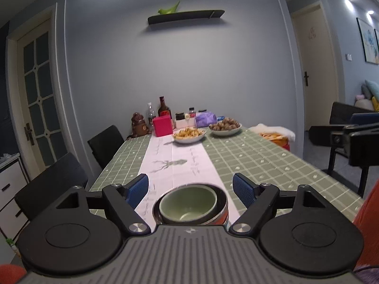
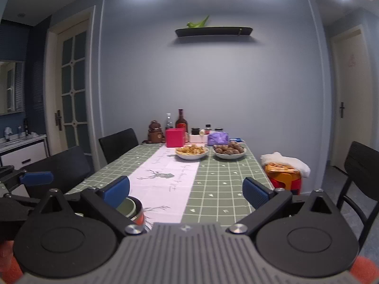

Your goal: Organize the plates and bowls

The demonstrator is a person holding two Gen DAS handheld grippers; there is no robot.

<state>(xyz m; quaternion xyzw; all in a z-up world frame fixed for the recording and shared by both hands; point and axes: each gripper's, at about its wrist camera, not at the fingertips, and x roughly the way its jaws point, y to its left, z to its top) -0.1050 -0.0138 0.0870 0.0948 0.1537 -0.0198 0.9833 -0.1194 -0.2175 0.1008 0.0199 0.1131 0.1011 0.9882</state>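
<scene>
Bowls are sitting one inside the other at the near end of the worktop, on the white strip that is running down the middle of the green checked cloth. A green bowl is resting inside a bigger shiny bowl with an orange band on its side.

The left hand-held gripper is hanging just above this stack. Its blue fingers are spread wide, one on each side of the bowls, and they are not touching them. It is holding nothing.

The right hand-held gripper is waiting to the right of the stack. It is wide open too and holding nothing. In its view the green bowl is peeking out behind its left finger.

Far away, near the wall, two white bowls full of food are standing side by side: a bowl of yellow snacks on the left and a bowl of brown nuts on the right. Bottles, jars and a pink box are standing behind them.

It looks like the near bowls are already stacked, so the stacking step seems done here. Next, I think the left hand-held gripper needs to come down and close on the rim of the stack, or both need to reach far for the food bowls. The stack could tip if it is pinched on one side only.
</scene>
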